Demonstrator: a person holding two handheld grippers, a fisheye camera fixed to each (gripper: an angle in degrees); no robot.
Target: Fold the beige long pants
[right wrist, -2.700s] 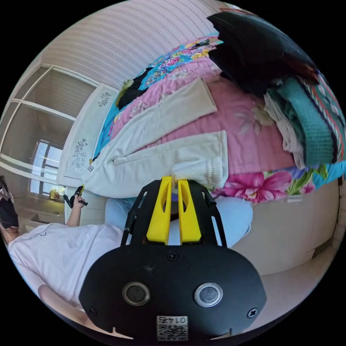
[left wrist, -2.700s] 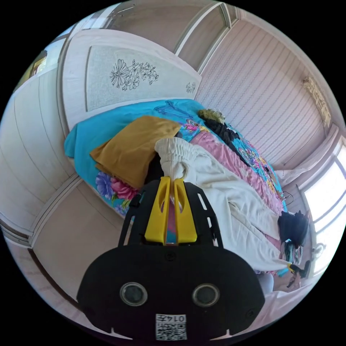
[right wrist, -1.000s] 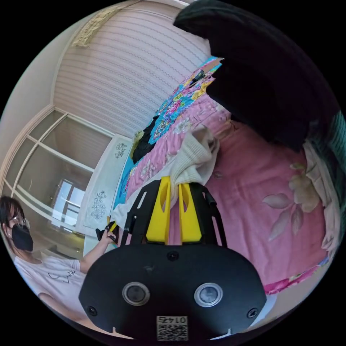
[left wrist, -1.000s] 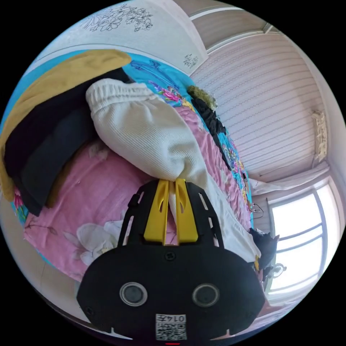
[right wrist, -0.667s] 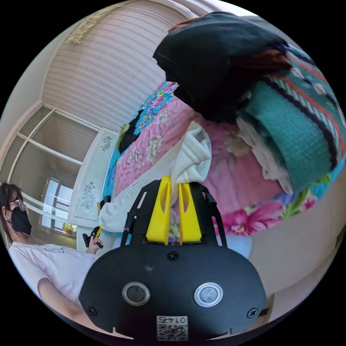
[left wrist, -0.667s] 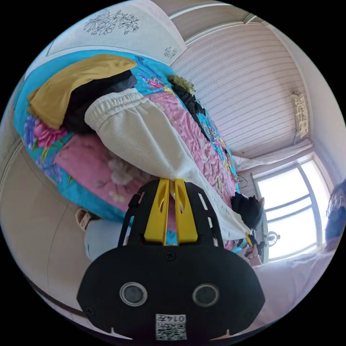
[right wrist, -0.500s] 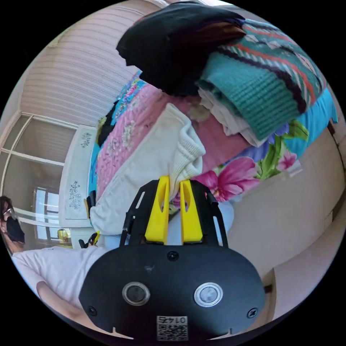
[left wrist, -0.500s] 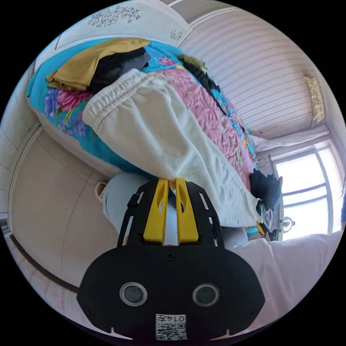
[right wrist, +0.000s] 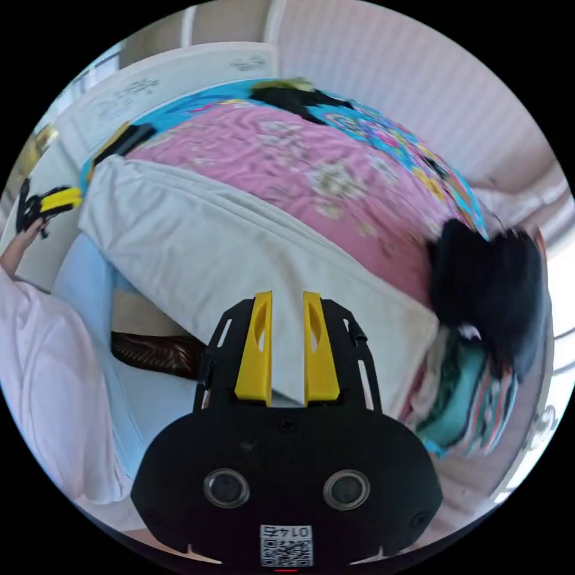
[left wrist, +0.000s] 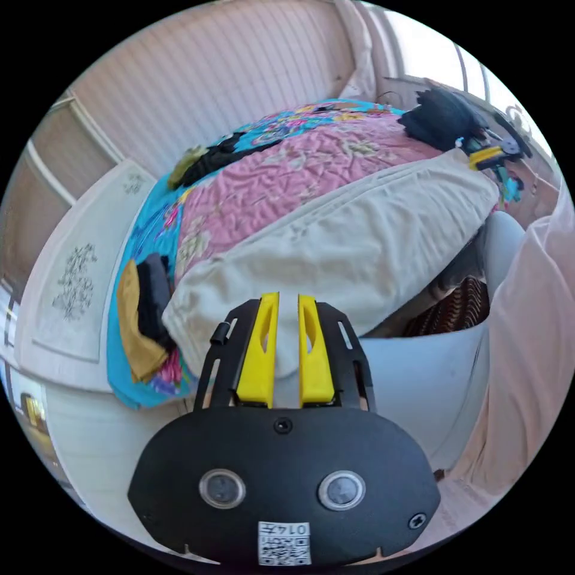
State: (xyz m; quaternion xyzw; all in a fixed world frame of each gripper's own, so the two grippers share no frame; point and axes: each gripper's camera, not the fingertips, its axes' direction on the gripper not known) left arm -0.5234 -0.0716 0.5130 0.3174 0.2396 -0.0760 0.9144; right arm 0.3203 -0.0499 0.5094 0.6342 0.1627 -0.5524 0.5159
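— Where are the beige pants point(left wrist: 335, 245) now?

— Folded lengthwise, lying along the near edge of the pink quilt point(left wrist: 299, 168). Half a second ago both my grippers pinched them; now my left gripper point(left wrist: 286, 311) and right gripper point(right wrist: 286, 308) stand slightly parted, holding nothing.

— Meaning?

— The leg-on-leg fold looks placed; I judge a crosswise fold comes next.
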